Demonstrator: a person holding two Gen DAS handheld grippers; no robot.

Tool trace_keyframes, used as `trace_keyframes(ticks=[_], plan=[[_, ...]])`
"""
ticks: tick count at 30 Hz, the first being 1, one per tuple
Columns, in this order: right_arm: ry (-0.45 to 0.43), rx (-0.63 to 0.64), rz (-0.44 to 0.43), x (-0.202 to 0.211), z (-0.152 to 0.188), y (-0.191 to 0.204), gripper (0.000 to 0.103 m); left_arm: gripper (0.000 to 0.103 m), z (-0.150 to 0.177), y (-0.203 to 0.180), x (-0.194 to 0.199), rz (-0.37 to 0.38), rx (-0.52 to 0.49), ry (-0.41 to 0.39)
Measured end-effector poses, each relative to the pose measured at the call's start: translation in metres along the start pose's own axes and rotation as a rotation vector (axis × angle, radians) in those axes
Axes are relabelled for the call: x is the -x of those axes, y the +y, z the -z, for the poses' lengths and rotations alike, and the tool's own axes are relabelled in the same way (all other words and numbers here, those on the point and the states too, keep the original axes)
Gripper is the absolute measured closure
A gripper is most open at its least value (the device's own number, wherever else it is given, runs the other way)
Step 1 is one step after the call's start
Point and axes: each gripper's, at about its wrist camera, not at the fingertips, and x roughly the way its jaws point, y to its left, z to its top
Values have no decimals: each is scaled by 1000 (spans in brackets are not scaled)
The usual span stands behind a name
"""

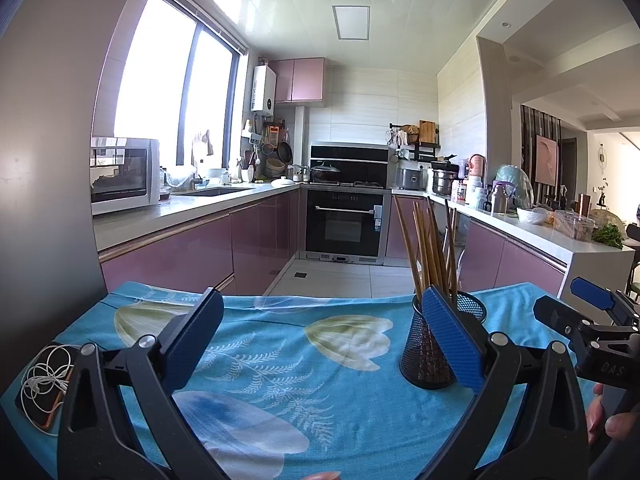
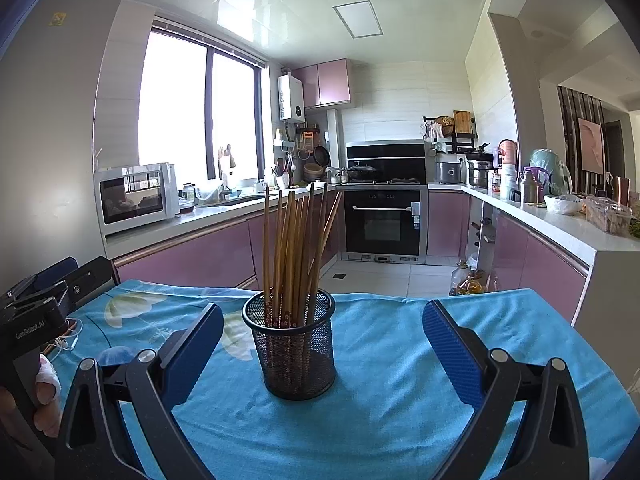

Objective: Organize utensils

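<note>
A black mesh cup (image 2: 294,350) stands upright on the blue floral cloth (image 2: 380,380), holding several wooden chopsticks (image 2: 294,248) on end. In the right wrist view my right gripper (image 2: 323,344) is open, its blue pads wide apart, with the cup just ahead between them and touching neither. In the left wrist view the same cup (image 1: 424,354) sits partly behind the right-hand pad of my left gripper (image 1: 323,344), which is open and holds nothing. The chopsticks (image 1: 430,248) rise above that pad. Each gripper shows at the edge of the other's view.
A phone with a tangled white earphone cable (image 1: 44,380) lies at the table's left edge. A person's fingers (image 2: 44,396) hold the left tool. Beyond the table's far edge are a tiled floor, pink cabinets, an oven (image 2: 382,222) and crowded counters.
</note>
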Motion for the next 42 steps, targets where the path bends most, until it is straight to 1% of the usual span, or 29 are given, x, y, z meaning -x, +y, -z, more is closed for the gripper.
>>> trace_keyframes(ticks=[42], plan=[[-7,-7,2,2,0,0,6,5,1,-5,-1,1,-4,-6]])
